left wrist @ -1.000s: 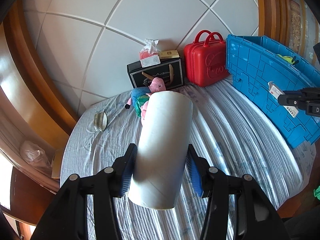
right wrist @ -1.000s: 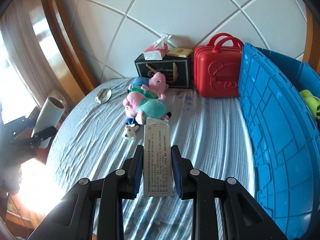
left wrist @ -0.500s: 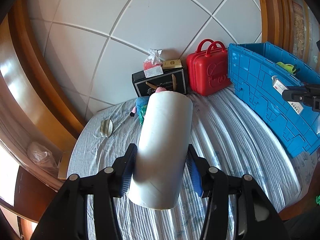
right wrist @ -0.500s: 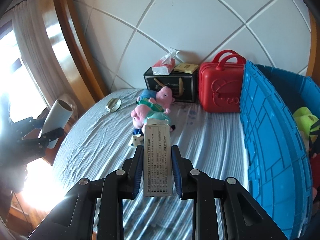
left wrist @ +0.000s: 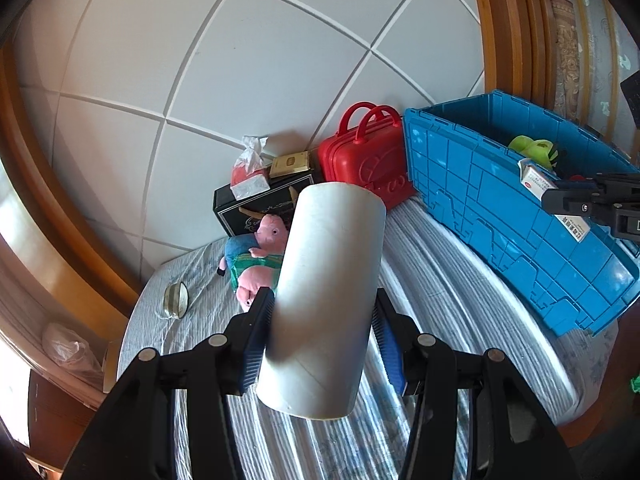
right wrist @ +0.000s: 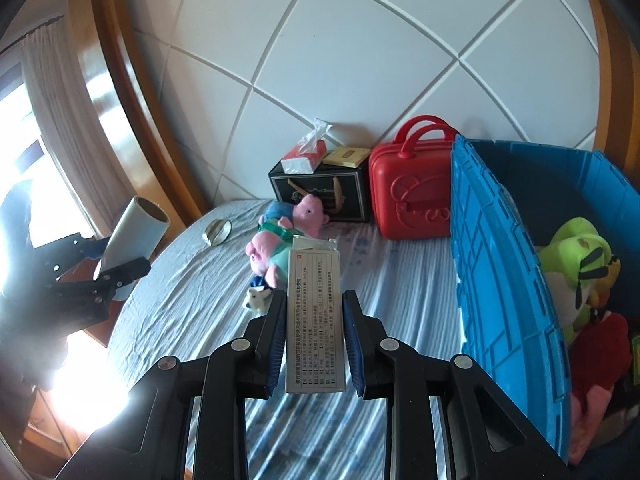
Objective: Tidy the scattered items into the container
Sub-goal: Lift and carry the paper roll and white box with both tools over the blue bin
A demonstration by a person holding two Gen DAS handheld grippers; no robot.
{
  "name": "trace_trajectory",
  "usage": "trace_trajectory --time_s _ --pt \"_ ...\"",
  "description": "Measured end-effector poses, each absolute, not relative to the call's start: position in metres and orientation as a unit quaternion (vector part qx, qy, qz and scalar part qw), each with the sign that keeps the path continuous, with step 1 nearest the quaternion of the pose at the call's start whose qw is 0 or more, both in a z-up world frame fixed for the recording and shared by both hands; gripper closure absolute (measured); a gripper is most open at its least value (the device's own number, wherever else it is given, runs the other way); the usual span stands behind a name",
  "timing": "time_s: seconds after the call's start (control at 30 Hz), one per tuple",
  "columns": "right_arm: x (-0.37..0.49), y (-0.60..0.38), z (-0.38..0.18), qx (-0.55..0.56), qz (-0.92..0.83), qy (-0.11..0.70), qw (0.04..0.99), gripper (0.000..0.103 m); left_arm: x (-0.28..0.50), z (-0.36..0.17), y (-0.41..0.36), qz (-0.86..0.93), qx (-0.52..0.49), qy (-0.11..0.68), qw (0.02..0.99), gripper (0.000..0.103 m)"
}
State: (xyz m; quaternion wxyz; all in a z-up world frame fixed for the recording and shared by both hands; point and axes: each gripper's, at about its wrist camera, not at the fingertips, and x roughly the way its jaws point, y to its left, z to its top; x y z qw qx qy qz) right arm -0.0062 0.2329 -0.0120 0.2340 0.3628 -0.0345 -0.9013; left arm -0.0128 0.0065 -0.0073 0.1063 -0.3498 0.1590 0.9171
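My left gripper (left wrist: 320, 316) is shut on a white roll (left wrist: 326, 300) and holds it above the striped bed (left wrist: 460, 292). My right gripper (right wrist: 314, 320) is shut on a white medicine box (right wrist: 315, 320) with printed text, held above the bed left of the blue crate (right wrist: 504, 280). The crate (left wrist: 500, 200) stands on the bed's right side and holds a green plush (right wrist: 576, 252) and a red plush (right wrist: 596, 344). Two pink pig plushes (right wrist: 280, 236), a small white toy (right wrist: 256, 300) and a tape roll (right wrist: 218, 232) lie on the bed.
A red case (right wrist: 412, 196) and a black gift box (right wrist: 320, 192) with a tissue pack (right wrist: 304, 156) stand against the padded headboard. A wooden frame runs along the left. A plastic bag (left wrist: 68, 348) lies beside the bed at left.
Both grippers have risen and tilted up, so more of the headboard shows. The right gripper has moved toward the crate, whose inside is now in view. Both grips are unchanged.
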Motion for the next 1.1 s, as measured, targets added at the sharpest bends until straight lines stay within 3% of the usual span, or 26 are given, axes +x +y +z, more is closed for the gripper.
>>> trace_trajectory --time_s 1.1 --pt "-0.007 0.48 0.003 0.31 -0.938 -0.135 0.072 0.077 -0.04 0.018 0.328 0.855 -0.295 0.273 0.328 0.054"
